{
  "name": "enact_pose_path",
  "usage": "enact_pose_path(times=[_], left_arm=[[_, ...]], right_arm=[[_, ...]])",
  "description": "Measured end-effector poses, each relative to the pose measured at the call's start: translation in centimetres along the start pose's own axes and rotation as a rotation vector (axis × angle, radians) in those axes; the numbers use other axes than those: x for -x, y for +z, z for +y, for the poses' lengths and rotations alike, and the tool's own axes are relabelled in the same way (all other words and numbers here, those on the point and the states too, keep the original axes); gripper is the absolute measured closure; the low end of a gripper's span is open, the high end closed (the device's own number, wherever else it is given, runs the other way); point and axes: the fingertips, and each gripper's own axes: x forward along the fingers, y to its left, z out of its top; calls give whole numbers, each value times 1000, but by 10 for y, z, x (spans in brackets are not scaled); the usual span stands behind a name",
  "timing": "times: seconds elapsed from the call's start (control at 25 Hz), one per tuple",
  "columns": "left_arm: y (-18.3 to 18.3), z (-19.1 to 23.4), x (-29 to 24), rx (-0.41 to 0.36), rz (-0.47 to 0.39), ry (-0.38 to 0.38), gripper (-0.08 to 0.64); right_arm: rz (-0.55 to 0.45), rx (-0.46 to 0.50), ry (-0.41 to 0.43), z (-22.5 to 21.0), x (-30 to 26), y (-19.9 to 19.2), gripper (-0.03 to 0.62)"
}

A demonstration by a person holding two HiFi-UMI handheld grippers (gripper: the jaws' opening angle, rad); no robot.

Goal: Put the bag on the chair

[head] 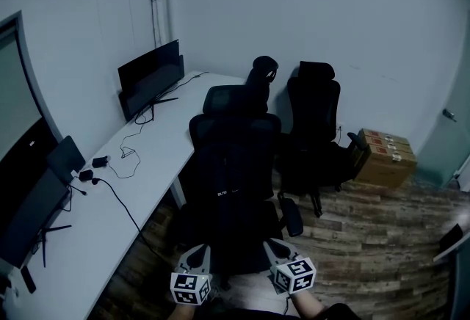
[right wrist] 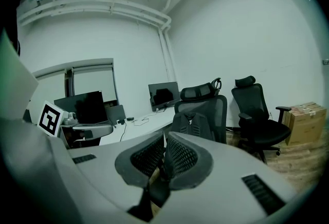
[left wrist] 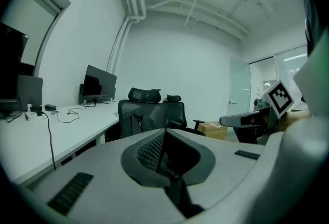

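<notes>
Resting on the chair [head: 228, 100], the bag [right wrist: 191, 124] looks soft and light; take it by the top. The left hand-held gripper [head: 197, 255] and right hand-held gripper [head: 277, 247] are closed, empty.

black chair [head: 235, 164], white desk [head: 158, 153], brown box [head: 385, 158], wood-grain floor [head: 367, 238]

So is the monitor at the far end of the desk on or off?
Off, it seems: the monitor shows a fully dark screen in the head view and in both gripper views.
</notes>
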Motion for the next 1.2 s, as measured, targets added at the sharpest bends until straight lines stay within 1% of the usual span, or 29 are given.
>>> enact_pose_path(times=[0.24,0.52,0.92,1.2], left_arm=[[-11,-29,24,4,-8,-8,540],[-22,-48,48,10,-20,-17,540],[-30,-64,62,14,-22,-23,540],[-32,-64,62,30,-17,-22,540]], right_arm=[[-5,-3,-8,2,38,-14,534],[-15,0,-21,10,66,-25,537],[-32,1,-38,10,85,-30,540],[-30,-11,-42,9,87,-33,540]])
